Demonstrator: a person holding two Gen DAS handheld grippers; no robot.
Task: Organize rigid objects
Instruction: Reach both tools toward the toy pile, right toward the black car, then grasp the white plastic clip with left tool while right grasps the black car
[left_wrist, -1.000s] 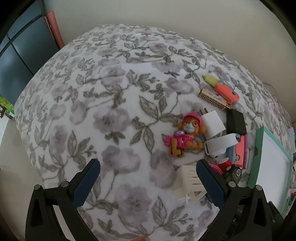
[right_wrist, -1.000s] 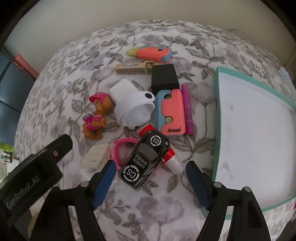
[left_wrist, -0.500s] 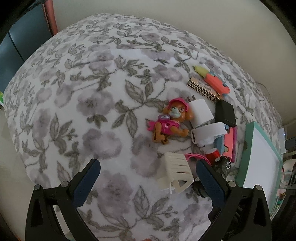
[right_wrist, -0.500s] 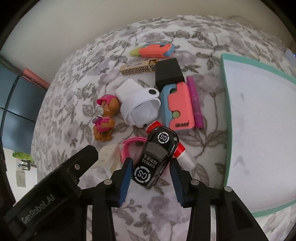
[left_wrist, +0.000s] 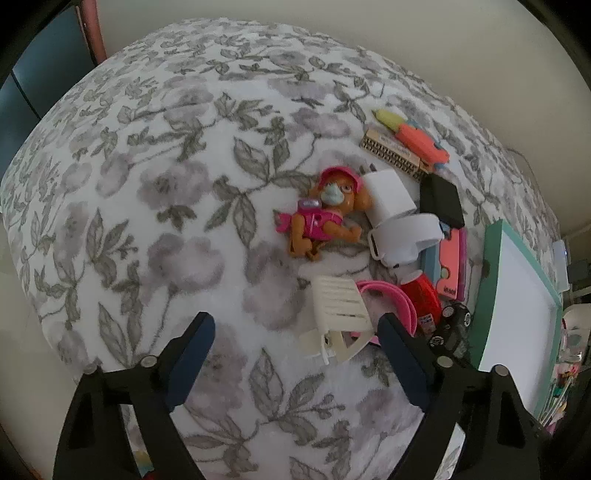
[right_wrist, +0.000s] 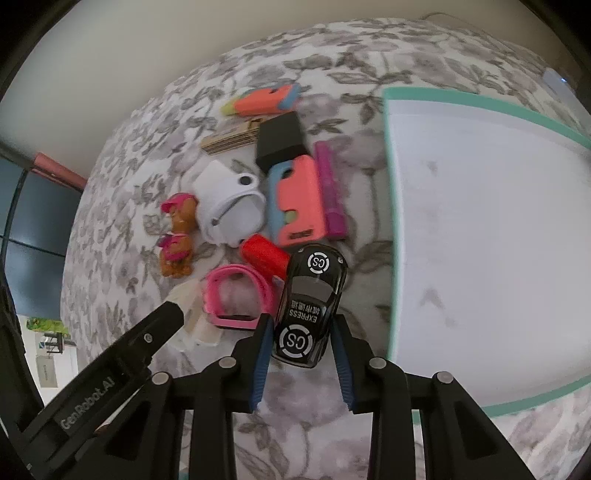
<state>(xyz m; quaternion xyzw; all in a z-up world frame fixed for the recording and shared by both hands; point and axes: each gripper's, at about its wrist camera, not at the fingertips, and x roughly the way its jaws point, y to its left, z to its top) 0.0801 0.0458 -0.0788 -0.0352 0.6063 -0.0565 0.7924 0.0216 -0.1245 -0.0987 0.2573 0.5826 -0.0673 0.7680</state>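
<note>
A bed covered by a grey floral fleece blanket (right_wrist: 369, 48) holds everything. At its right side lies a large white rectangular tray with a mint-green rim (right_wrist: 388, 206), and nothing is in it, so the sorting looks barely begun.

Left of the tray sits a loose cluster, none of it put away: a white plastic dispenser-like object (right_wrist: 231, 210), a coral and blue plastic case (right_wrist: 297, 203), a black box (right_wrist: 280, 142), a pink plastic wristband (right_wrist: 236, 291), a brown puppy figurine in pink (right_wrist: 177, 236), a cream slatted toy chair (left_wrist: 338, 317) and a red cap (right_wrist: 264, 254).

The right gripper (right_wrist: 301, 345) pinches the rear of a glossy black toy car marked "CS" (right_wrist: 312, 299), just beside the tray's rim.

The left gripper (left_wrist: 295, 343) hovers spread wide near the toy chair, holding nothing.
</note>
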